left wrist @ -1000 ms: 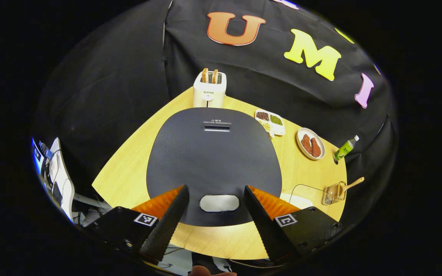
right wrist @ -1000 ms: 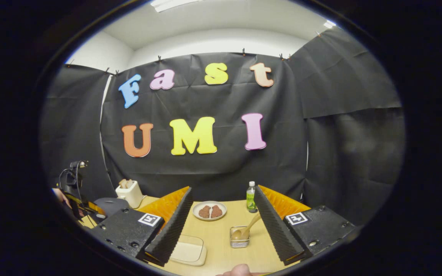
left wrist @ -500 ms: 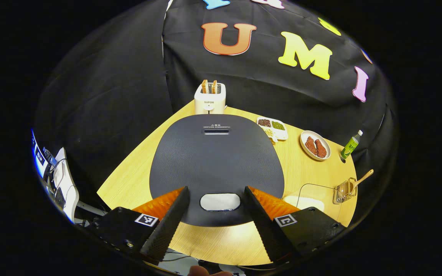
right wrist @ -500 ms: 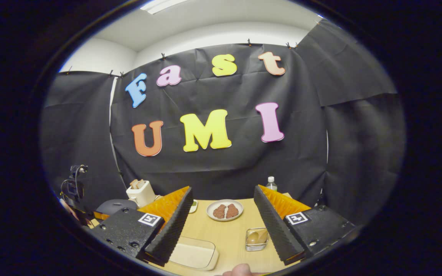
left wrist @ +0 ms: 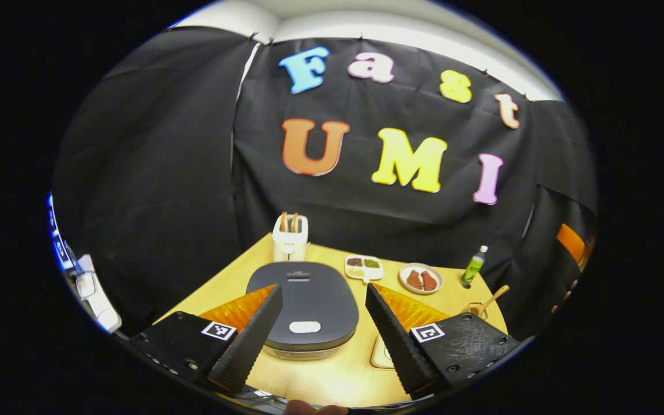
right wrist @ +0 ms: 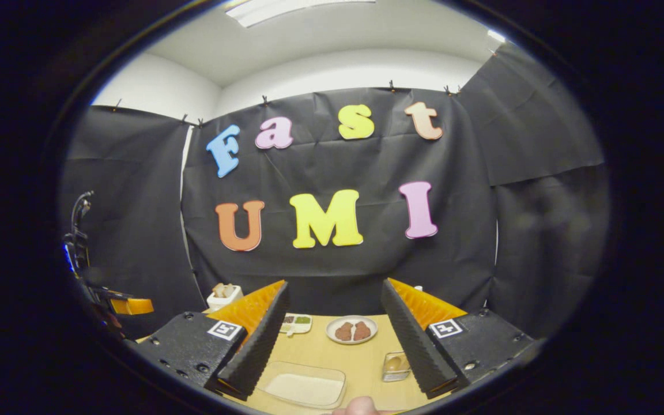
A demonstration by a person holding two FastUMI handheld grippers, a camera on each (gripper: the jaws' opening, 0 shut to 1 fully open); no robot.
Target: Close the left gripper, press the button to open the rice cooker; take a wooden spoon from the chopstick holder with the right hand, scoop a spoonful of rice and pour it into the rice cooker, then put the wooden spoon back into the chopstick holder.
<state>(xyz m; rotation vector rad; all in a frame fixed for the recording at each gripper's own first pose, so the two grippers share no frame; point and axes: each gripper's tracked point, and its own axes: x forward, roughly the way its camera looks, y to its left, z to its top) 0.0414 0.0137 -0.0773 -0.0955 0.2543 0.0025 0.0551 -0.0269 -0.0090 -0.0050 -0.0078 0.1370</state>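
Two sets of jaws gape empty: ahead between our left gripper [left wrist: 321, 331] jaws sits the shut rice cooker [left wrist: 310, 302] on the bench [left wrist: 332, 377], its stiff button [left wrist: 304, 327] probably needing a firm press, we judge.

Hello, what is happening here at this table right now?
A person holds two claws above a wooden table. The left claw is open over the dark grey rice cooker, whose lid is closed. The right claw is open too, holding nothing. The wooden spoon stands in its wire holder, beside the clear tray of rice.
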